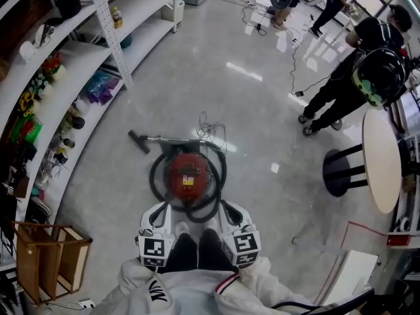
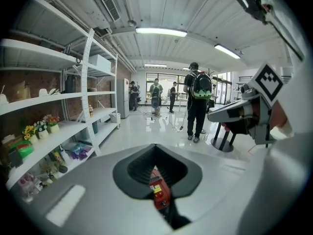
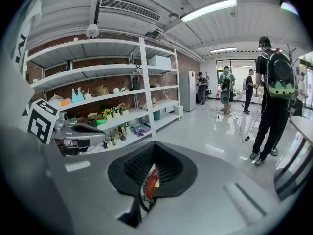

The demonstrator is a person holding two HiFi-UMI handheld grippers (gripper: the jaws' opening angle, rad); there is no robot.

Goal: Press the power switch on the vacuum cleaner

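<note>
The red canister vacuum cleaner (image 1: 187, 174) lies on the floor just ahead of my feet, its black hose (image 1: 211, 205) looped around it. Its wand runs left to a floor nozzle (image 1: 138, 141). My left gripper (image 1: 159, 210) and right gripper (image 1: 231, 210) are held close to my body, above the near side of the vacuum, apart from it. Both are shut with nothing in them. Through the hollow between the shut jaws the vacuum (image 2: 159, 190) shows in the left gripper view, and the same vacuum (image 3: 151, 182) in the right gripper view. I cannot make out the power switch.
White shelves (image 1: 79, 51) with small items line the left side. A wooden crate (image 1: 49, 258) stands at the lower left. A round white table (image 1: 381, 159) on a black base is at the right. People (image 1: 357, 64) and cables (image 1: 298, 77) occupy the far floor.
</note>
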